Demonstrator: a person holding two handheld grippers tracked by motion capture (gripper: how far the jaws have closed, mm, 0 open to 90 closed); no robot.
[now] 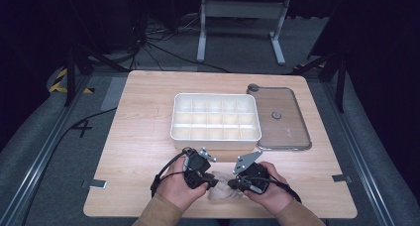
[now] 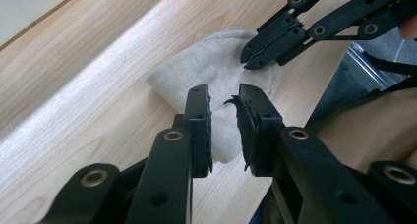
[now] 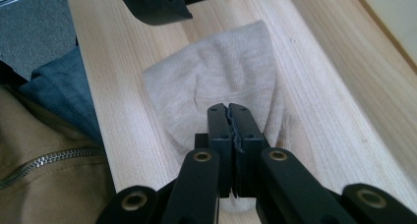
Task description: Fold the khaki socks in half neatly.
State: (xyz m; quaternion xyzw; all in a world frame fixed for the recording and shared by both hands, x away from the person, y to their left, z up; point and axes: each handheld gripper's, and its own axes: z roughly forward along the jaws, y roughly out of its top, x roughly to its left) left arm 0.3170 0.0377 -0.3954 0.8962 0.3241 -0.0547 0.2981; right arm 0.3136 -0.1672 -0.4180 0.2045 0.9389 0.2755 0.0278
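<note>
Sock, beige and crumpled, lies on the counter at its near edge, well in front of the white compartment tray; the clear lid sits just right of that tray; left tool straddles the sock, jaws apart; right tool has its jaws together, pinching the sock's fabric.
</note>
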